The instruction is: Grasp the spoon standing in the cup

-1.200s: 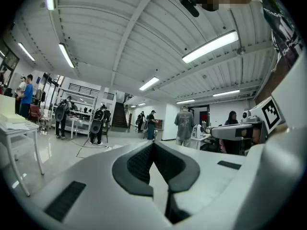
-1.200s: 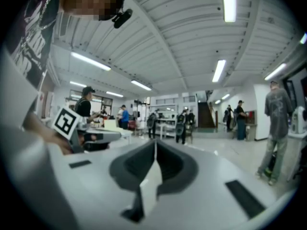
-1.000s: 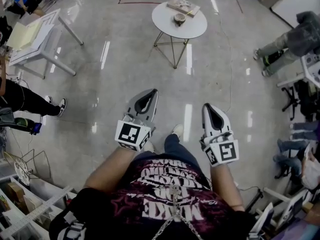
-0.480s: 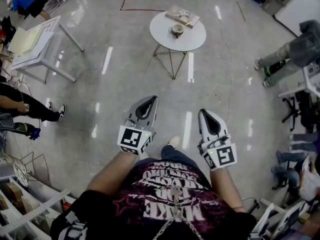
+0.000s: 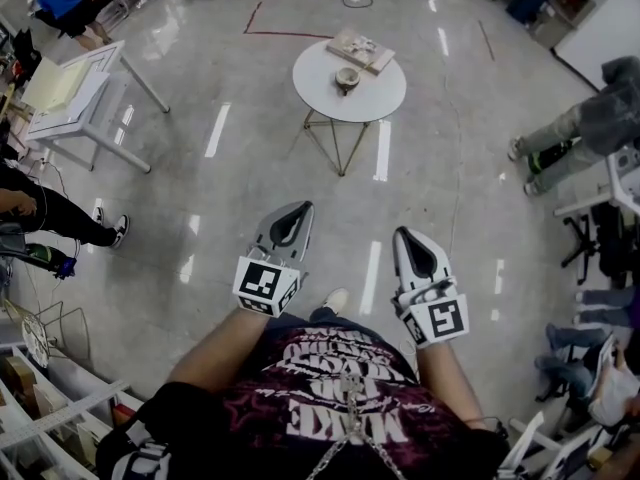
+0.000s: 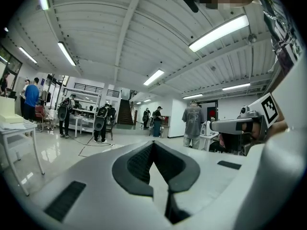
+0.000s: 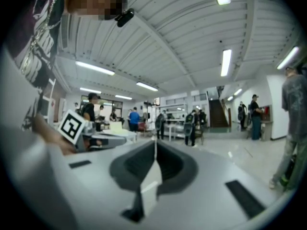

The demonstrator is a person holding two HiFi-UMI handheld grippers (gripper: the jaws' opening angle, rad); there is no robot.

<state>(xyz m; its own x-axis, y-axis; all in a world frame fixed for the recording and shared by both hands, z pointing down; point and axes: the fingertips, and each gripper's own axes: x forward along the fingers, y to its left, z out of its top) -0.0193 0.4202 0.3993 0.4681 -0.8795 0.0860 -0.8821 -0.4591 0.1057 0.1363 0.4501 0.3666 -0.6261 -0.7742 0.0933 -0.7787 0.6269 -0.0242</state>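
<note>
- Holding both tools low in front of my chest, over glossy grey floor (image 5: 250, 168). Nothing in either one.
- Left side?
- Far left is a white rectangular table (image 5: 95, 63) with pale yellow sheets (image 5: 45, 68) on it. Then my left gripper (image 5: 302, 208): smooth white shell, dark ribbed pads (image 6: 139, 164) pressed tip to tip, nothing between them. Its marker cube (image 5: 266, 285) sits at the wrist end.
- Where's the target?
- Well ahead of both tools, roughly between their lines. There's a round white table (image 5: 312, 83) on thin wire legs (image 5: 340, 138). The cup (image 5: 347, 78), small and pale, stands near the table's middle, just in front of a flat rectangular book-like thing (image 5: 360, 50). The spoon is too small to make out from the head view.
- Right side?
- Right gripper (image 5: 403, 234) has the same white shell, with its dark pads (image 7: 132, 164) clamped together, empty. Its cube (image 5: 438, 320) is at my wrist. Both tools are well apart from the round table. At the right edge, a person in grey clothes (image 5: 560, 133) is partly in view.
</note>
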